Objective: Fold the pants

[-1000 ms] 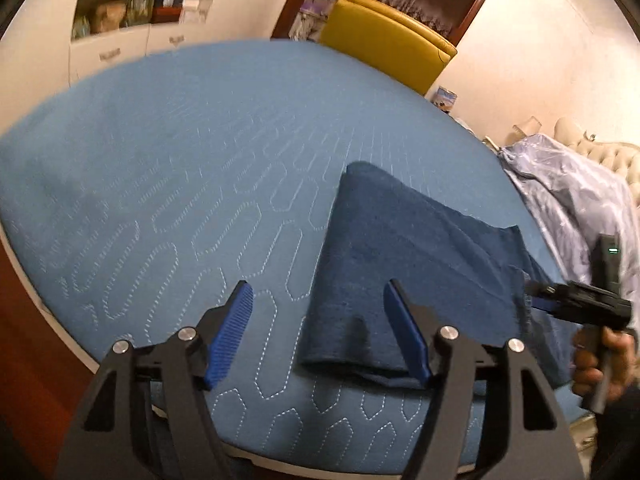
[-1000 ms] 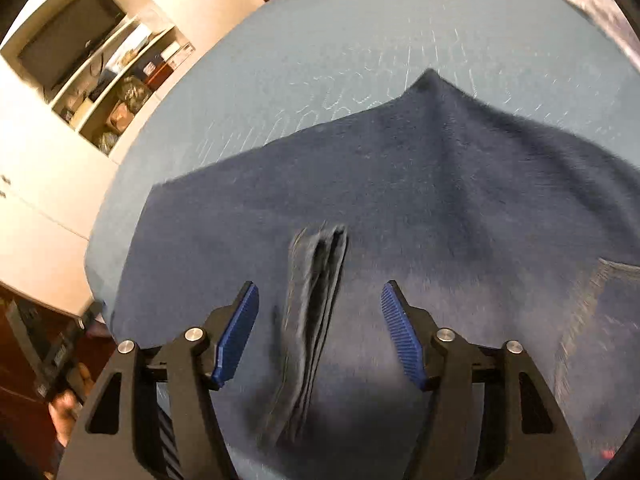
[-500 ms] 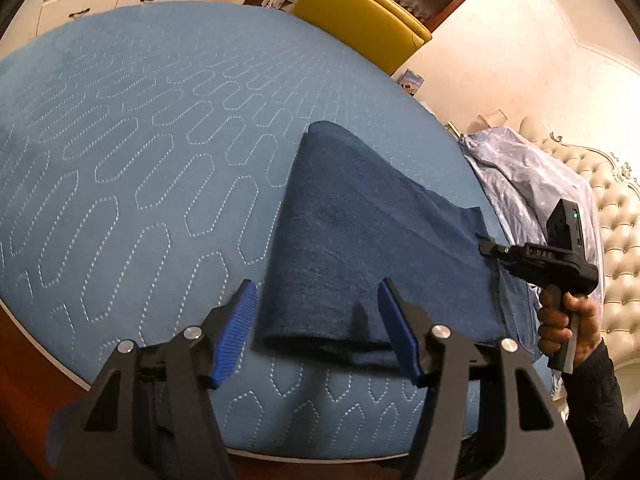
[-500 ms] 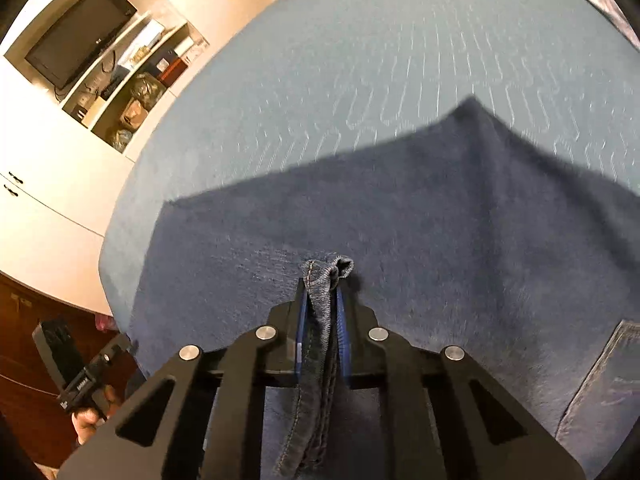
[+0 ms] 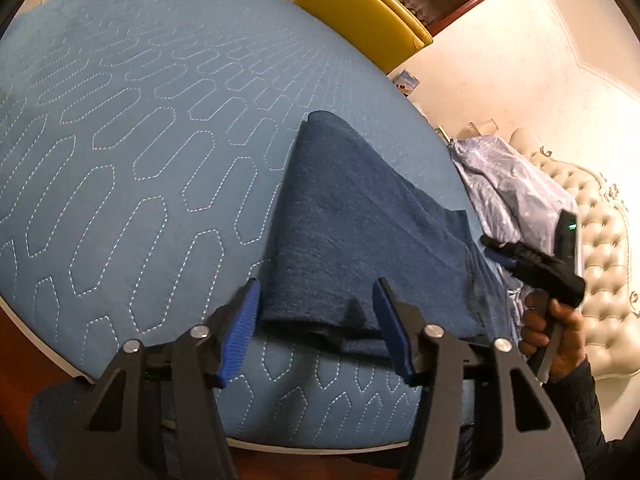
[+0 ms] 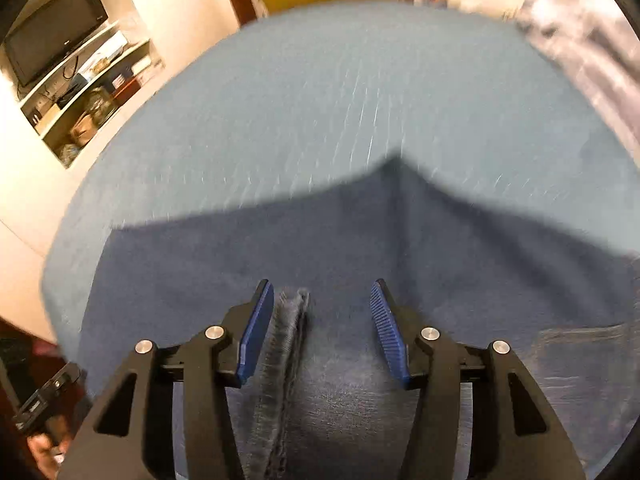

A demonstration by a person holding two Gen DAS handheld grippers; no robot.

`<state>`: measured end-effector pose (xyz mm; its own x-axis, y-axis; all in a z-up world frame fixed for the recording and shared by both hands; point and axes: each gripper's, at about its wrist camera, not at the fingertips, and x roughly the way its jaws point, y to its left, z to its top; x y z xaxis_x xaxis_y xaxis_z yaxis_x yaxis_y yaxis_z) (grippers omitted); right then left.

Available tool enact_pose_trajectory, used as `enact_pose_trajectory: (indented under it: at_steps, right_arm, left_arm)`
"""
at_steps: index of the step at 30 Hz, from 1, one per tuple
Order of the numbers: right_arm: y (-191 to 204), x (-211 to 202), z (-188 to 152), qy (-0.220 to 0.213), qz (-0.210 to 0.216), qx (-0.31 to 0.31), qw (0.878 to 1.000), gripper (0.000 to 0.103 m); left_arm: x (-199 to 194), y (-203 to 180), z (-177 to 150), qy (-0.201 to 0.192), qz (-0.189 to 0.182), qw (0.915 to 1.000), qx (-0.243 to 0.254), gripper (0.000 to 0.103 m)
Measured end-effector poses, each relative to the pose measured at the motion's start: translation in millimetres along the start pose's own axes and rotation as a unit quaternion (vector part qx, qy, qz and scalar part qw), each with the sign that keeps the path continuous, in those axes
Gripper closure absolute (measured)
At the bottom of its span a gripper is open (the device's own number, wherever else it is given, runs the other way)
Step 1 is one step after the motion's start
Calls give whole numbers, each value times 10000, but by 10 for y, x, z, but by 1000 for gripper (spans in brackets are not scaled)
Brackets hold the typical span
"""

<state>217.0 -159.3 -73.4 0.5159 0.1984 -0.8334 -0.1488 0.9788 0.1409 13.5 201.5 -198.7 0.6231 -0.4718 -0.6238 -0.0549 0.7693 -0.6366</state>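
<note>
Dark blue pants lie folded on the light blue quilted bed. My left gripper is open and empty, its blue fingers straddling the pants' near edge, just above it. In the right wrist view my right gripper is open over the pants. A raised ridge of hem fabric stands beside its left finger. The right gripper also shows in the left wrist view, held by a hand at the pants' far right end.
A yellow chair stands beyond the bed. A lilac patterned quilt and a tufted cream headboard lie to the right. White shelves with a TV are on the left in the right wrist view. The bed's near edge is close below.
My right gripper was shut on the hem fold half a second ago and has opened, leaving the fold on the pants. My left gripper has moved closer over the pants' near edge.
</note>
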Motion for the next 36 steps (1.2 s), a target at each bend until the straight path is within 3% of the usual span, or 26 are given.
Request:
enact_pose_trajectory:
  at_steps: [2,5,9,12,16,20,23,24,25,26,27,33,35,36]
  right_arm:
    - [340,-102,22,11,160,-360,9992,49]
    - [956,-64,59,247,379,-780,9959,36]
    - [1783,321,136,1075,838,-1028,9853,35]
    - [2351,667,194,1514,560,-1296,9783,35]
    - [2816,985,240,1802,97,-1517,9718,35]
    - [3058,1218,184,1869,-389,-1673,9672,38]
    - [3148,1301,85,1690,-722,-1876,9649,57]
    - [3136,1305,70,1643,-704,-1834,9666,59]
    - [3118,1290,53,1577,-671,-1818,9683,63]
    - [3100,1268,41,1548,-646,-1817,9690,66]
    - [3086,1238,37,1520,-568,-1784,9705,68]
    - [2956,1088,138,1445,-157,-1529,9775,77]
    - [2896,1052,144,1424,4,-1424,9795,78]
    - [2877,1023,148,1411,77,-1391,9802,79]
  left_arm:
    - [-3,79,13,32,-110,9998,-173,64]
    - [-20,202,26,91,-354,9984,-442,70]
    - [-18,222,36,136,-429,9980,-445,76]
    - [-56,164,36,53,-354,9987,-367,81]
    - [-107,-34,0,-112,34,9999,20,85]
    - [-170,-269,-38,-326,324,9982,379,87]
    - [-173,-327,-46,-404,324,9978,405,85]
    - [-166,-306,-47,-437,390,9977,330,75]
    - [-151,-271,-57,-460,419,9978,224,51]
    - [-128,-229,-69,-431,454,9979,134,44]
    - [-107,-203,-82,-409,485,9979,93,44]
    - [38,-271,-90,-294,642,9974,132,46]
    - [115,-319,-67,-200,589,9980,129,62]
    - [124,-341,-42,-160,599,9979,165,76]
